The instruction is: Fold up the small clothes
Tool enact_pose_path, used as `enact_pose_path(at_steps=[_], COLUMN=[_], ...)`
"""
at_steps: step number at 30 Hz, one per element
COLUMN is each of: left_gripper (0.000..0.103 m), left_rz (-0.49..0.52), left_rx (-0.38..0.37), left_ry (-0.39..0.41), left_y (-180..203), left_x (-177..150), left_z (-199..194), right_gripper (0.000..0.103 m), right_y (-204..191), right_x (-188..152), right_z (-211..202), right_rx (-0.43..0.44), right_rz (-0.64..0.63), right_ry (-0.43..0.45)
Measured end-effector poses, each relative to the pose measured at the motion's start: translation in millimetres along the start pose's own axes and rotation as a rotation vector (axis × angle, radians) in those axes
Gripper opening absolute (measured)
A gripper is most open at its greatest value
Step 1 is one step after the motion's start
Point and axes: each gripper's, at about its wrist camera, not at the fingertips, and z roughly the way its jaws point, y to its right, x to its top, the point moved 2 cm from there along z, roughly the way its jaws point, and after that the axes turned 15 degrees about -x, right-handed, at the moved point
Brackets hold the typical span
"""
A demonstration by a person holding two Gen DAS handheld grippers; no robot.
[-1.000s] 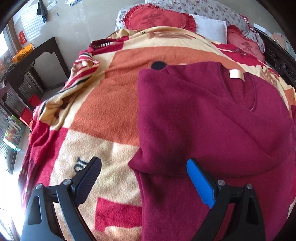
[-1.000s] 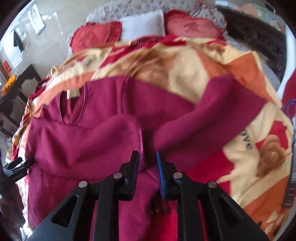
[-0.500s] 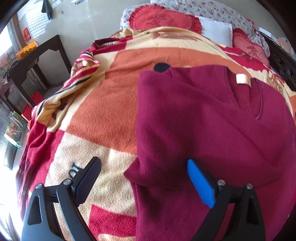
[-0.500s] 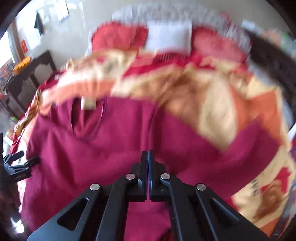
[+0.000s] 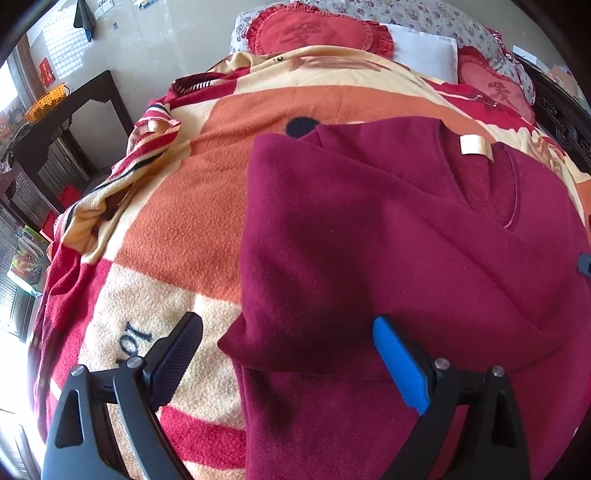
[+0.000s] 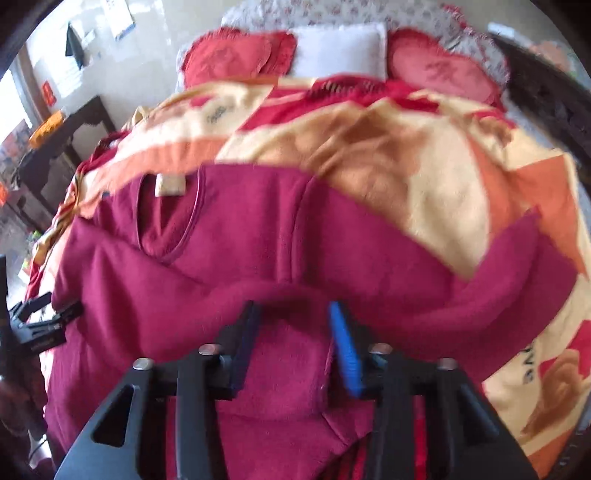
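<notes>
A maroon fleece top (image 5: 369, 229) lies on the blanket, neck label up, its left sleeve folded across the chest. My left gripper (image 5: 288, 354) is open and empty, above the folded sleeve's cuff at the garment's left edge. In the right wrist view the top (image 6: 229, 258) fills the middle, and its right sleeve (image 6: 498, 295) is drawn in across the body. My right gripper (image 6: 293, 332) is open just above the folded fabric, holding nothing. The left gripper shows at the left edge of the right wrist view (image 6: 40, 325).
An orange, cream and red blanket (image 5: 177, 206) covers the bed. Red heart pillows (image 5: 317, 33) and a white pillow (image 5: 421, 51) lie at the head. A dark side table (image 5: 48, 122) stands to the left, a carved dark bed frame (image 6: 546, 92) to the right.
My right gripper shut on the right sleeve, carried it in across the body, and has now opened and let it go. The left gripper stayed open and drew back slightly.
</notes>
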Motion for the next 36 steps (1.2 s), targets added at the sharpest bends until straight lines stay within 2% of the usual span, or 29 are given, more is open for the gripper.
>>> enact_pose_path(at_steps=[1, 3, 5, 7, 9, 10, 12, 16, 17, 18, 21, 24, 26, 29, 31, 32, 34, 36], left_gripper=[0.097, 0.097, 0.097, 0.097, 0.097, 0.097, 0.097, 0.097, 0.097, 0.097, 0.097, 0.097, 0.097, 0.097, 0.097, 0.097, 0.097, 0.097], left_rz=[0.0, -0.007, -0.018, -0.02, -0.022, -0.019, -0.009, -0.005, -0.005, -0.005, -0.005, -0.02, -0.025, -0.02, -0.02, -0.018, -0.022, -0.028], left_rx=[0.001, -0.002, 0.005, 0.009, 0.005, 0.005, 0.005, 0.002, 0.001, 0.0, 0.005, -0.005, -0.004, 0.007, 0.003, 0.002, 0.001, 0.003], left_ry=[0.004, 0.037, 0.036, 0.006, 0.009, 0.014, 0.008, 0.005, 0.003, 0.005, 0.031, 0.041, 0.024, 0.001, 0.007, 0.007, 0.001, -0.003], left_y=[0, -2, -4, -4, -3, -3, 0, 1, 0, 0, 0, 0, 2, 4, 3, 3, 2, 2], left_x=[1, 4, 5, 4, 2, 2, 1, 1, 1, 1, 4, 7, 7, 4, 3, 4, 4, 3], left_z=[-2, -7, -4, 3, 4, 3, 3, 3, 2, 1, -5, -4, 2, 13, 11, 11, 14, 16], right_gripper=[0.0, 0.0, 0.0, 0.0, 0.0, 0.007, 0.026, 0.026, 0.017, 0.0, 0.0, 0.0, 0.0, 0.0, 0.002, 0.002, 0.002, 0.002], right_y=[0, 9, 20, 28, 27, 23, 13, 5, 6, 8, 17, 27, 30, 24, 25, 26, 27, 17], right_x=[0, 3, 8, 10, 9, 8, 5, -3, -5, -6, -3, 4, 7, 2, -3, -5, -8, -10], right_z=[-2, -22, -35, -30, -24, -23, -19, 8, 14, 14, -4, -24, -21, -2, -10, -17, -35, -39], right_rx=[0.005, -0.002, -0.038, -0.058, -0.014, 0.017, 0.005, 0.002, 0.007, 0.013, 0.074, 0.03, 0.01, -0.066, -0.141, -0.146, -0.097, -0.01], right_rz=[0.005, 0.055, 0.103, 0.124, 0.111, 0.091, 0.027, -0.011, -0.011, 0.002, 0.051, 0.084, 0.101, 0.054, 0.047, 0.062, 0.119, 0.117], right_ry=[0.01, 0.105, 0.167, 0.156, 0.12, 0.113, 0.096, 0.001, -0.018, -0.015, 0.058, 0.146, 0.139, 0.056, 0.083, 0.107, 0.16, 0.162])
